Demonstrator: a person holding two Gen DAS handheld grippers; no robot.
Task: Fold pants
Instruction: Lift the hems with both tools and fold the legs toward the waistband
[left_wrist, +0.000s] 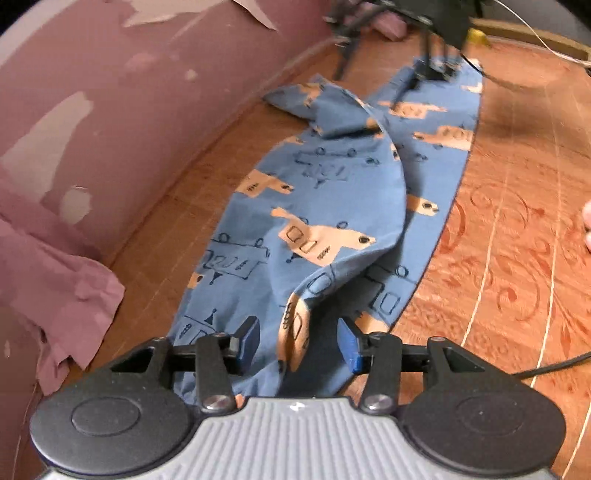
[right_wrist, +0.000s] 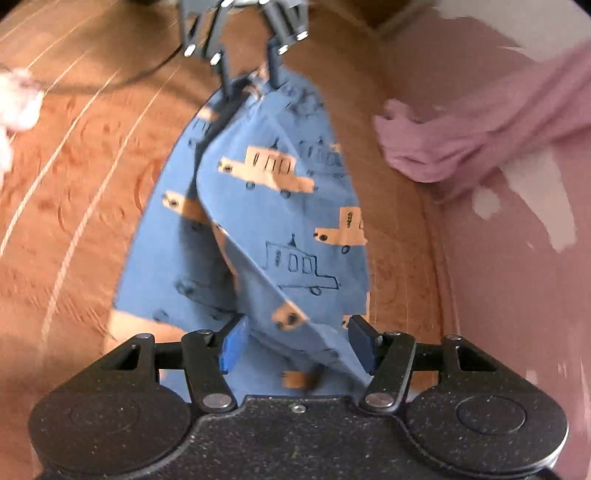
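Spread blue printed pants (left_wrist: 317, 206) lengthwise mid-frame on patterned floor (left_wrist: 517, 221), left gripper (left_wrist: 299, 341) and right gripper (right_wrist: 295, 341) both gaping wide astride opposite ends, apparently for grasping.

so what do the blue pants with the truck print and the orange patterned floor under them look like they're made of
The blue truck-print pants look like thin woven cotton, matte: they drape in soft folds and hold a crisp edge. The orange patterned floor looks like smooth vinyl or printed laminate, slightly glossy, with flat printed swirls and thin pale lines; which of the two cannot be told.
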